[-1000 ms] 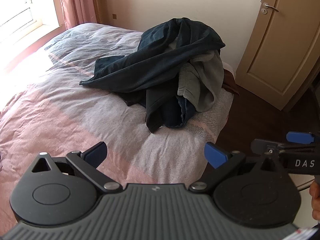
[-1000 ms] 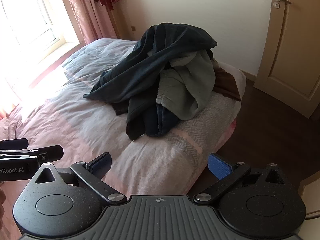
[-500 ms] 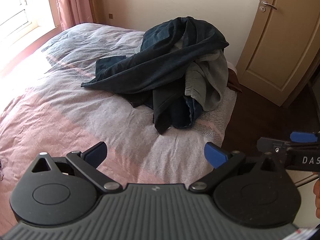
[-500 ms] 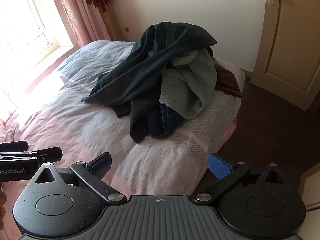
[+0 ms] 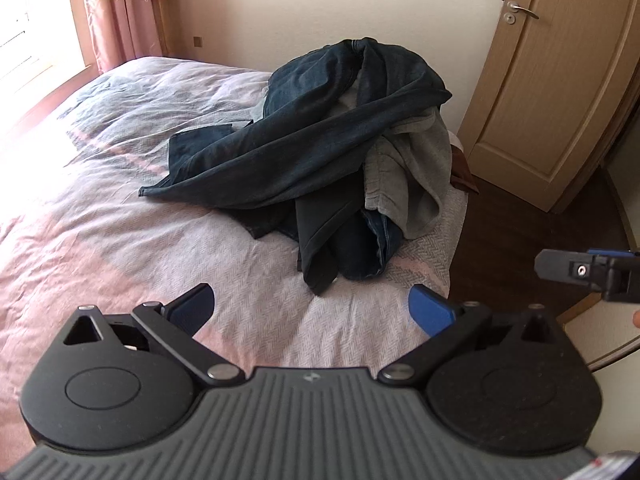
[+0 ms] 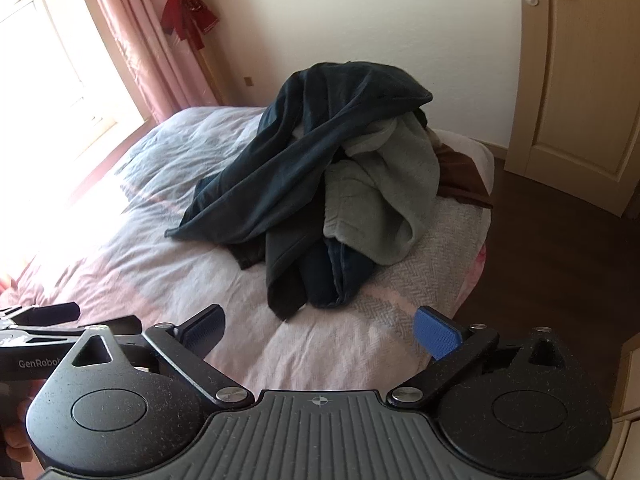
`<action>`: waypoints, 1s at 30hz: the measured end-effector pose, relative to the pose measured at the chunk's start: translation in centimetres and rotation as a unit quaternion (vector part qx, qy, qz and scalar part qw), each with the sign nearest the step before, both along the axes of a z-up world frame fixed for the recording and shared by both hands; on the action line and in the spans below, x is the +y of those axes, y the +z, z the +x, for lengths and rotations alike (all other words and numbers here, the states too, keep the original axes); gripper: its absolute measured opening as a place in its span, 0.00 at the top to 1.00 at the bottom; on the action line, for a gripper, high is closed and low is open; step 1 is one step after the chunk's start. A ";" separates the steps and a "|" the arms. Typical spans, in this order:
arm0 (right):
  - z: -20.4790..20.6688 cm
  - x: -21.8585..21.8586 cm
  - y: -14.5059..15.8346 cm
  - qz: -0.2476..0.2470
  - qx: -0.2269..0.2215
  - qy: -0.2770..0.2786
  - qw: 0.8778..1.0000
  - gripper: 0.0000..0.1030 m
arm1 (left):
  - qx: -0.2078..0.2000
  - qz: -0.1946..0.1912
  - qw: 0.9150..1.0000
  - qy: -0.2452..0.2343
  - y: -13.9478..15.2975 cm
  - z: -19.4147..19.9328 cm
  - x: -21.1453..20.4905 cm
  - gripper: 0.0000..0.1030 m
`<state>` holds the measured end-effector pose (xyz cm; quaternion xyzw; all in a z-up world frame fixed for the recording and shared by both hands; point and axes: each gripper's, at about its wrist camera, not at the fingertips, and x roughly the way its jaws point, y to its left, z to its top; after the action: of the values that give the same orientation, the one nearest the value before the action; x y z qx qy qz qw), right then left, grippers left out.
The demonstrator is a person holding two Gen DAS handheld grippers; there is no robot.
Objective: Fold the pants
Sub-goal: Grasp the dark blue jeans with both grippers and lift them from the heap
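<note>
Both claws tilt down toward the heaped pants (image 5: pixel 320 152) — left claw (image 5: pixel 312 308) spread, right claw (image 6: pixel 320 330) closing, nothing between

Jeans (image 5: pixel 304 148): dark blue denim, faded along folds. Grey pants (image 5: pixel 412 176): pale grey, plain. Brown cloth (image 6: pixel 460 184): dark brown. Bedspread (image 5: pixel 120 216): pink and pale grey blocks, herringbone weave. Curtain (image 6: pixel 136 44): pink. Door (image 5: pixel 548 80): tan wood. Floor (image 6: pixel 540 248): dark brown. Pads (image 6: pixel 436 338): blue.
</note>
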<state>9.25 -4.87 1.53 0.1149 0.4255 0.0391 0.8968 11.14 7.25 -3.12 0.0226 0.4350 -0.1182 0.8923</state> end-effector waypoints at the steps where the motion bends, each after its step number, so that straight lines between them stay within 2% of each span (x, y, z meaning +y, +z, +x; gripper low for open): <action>1: 0.5 -0.5 -0.1 0.001 0.001 -0.005 1.000 0.09 | -0.003 -0.004 1.000 0.000 -0.2 0.5 -0.1 0.01; 7: 4.2 -4.1 -0.7 0.031 -0.004 -0.024 0.999 0.11 | -0.019 -0.012 1.000 0.016 -1.7 4.5 -0.9 0.01; 12: 8.9 -7.1 -1.1 0.035 -0.012 -0.035 0.999 0.11 | -0.034 -0.015 0.999 0.023 -3.1 8.8 -2.0 0.01; 16: 13.3 -10.2 -1.9 0.055 -0.012 -0.054 0.997 0.11 | -0.047 0.012 0.999 0.017 -4.6 13.2 -3.6 0.01; 23: 21.4 -16.0 -2.9 0.086 -0.013 -0.086 0.992 0.11 | -0.093 0.071 0.992 -0.040 -8.0 21.3 -6.4 0.01; 30: 27.7 -21.7 -4.4 0.129 0.002 -0.133 0.983 0.11 | -0.106 0.119 0.981 -0.112 -11.8 29.6 -7.6 0.01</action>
<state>36.91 -26.57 -2.90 0.2856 0.3993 -0.0265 0.8708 40.69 -0.38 -14.96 0.1899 0.3434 -0.1613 0.9055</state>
